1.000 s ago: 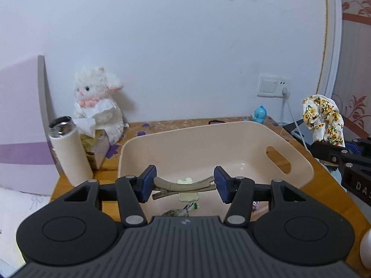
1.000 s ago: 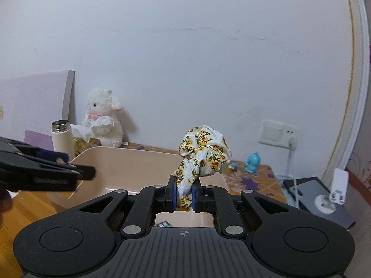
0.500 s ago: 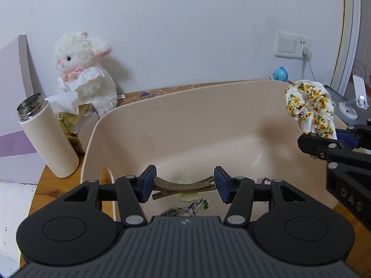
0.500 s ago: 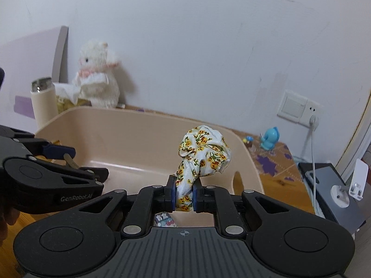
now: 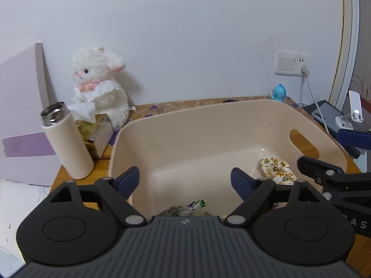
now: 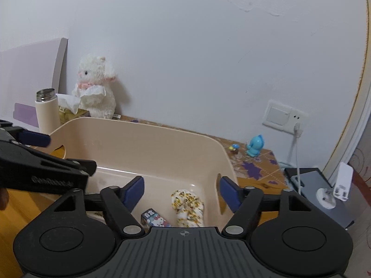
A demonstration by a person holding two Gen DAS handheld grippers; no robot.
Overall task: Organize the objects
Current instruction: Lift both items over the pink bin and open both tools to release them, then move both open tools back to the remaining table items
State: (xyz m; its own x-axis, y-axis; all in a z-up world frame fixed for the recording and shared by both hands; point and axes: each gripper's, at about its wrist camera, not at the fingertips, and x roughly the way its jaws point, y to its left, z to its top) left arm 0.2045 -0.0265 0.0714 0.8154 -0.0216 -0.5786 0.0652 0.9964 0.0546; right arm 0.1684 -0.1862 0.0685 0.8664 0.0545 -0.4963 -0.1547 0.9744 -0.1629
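A beige plastic bin (image 5: 176, 118) (image 6: 143, 125) stands on the wooden table. A yellow-flowered scrunchie (image 5: 277, 170) (image 6: 188, 205) lies on its floor near the right wall. My left gripper (image 5: 185, 180) is open and empty above the bin's near edge. My right gripper (image 6: 182, 191) is open and empty above the scrunchie. A small printed box (image 6: 154, 219) and crumpled wrappers (image 5: 183, 208) lie at the bin's near side. The hair clip I held earlier is not in sight.
A white thermos (image 5: 67, 139) (image 6: 46, 110), a tissue box (image 5: 97, 129) and a white plush lamb (image 5: 99, 90) (image 6: 96, 88) stand left of the bin. A blue toy (image 6: 255, 146), a wall socket with a cable (image 6: 281, 115), a tablet (image 6: 317, 190) and a white stand (image 6: 340, 185) are to the right.
Both grippers opened. The scrunchie dropped from the right gripper onto the bin floor. The hair clip left the left gripper and is out of sight.
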